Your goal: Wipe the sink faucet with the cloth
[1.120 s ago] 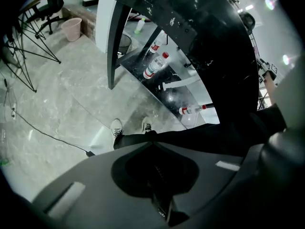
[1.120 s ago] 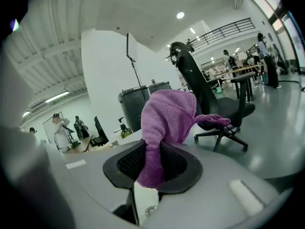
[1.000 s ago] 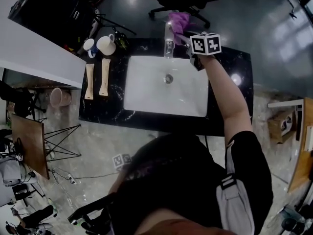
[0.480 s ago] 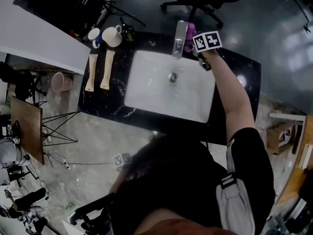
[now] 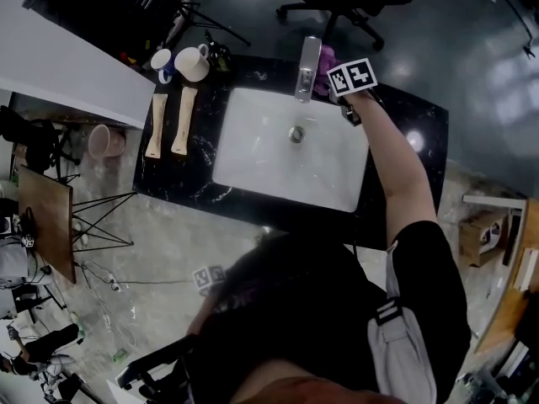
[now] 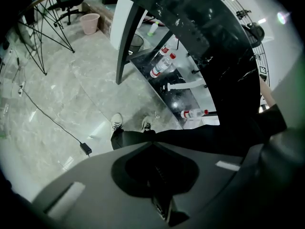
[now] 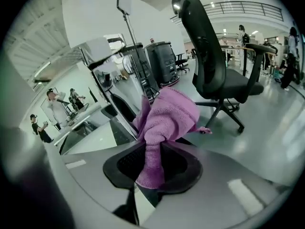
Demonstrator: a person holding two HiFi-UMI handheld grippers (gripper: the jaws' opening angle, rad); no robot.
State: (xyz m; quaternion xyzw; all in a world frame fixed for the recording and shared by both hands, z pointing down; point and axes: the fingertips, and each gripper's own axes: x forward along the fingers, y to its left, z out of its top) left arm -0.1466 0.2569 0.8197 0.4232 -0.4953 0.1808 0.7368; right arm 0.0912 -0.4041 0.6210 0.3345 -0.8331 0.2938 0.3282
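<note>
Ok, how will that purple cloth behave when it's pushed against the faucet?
Probably floppy: the cloth bunches and droops beyond the jaws pinching it. Likely light, since one pinch carries it all. Its fluffy pile should drag and fold around the faucet rather than slip.

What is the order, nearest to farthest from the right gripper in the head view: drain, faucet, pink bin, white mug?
1. The faucet, just left of the right gripper, at the back of the sink.
2. The drain, in the sink's middle.
3. The white mug, on the counter, at its far left corner.
4. The pink bin, on the floor beyond the counter's left end.
</note>
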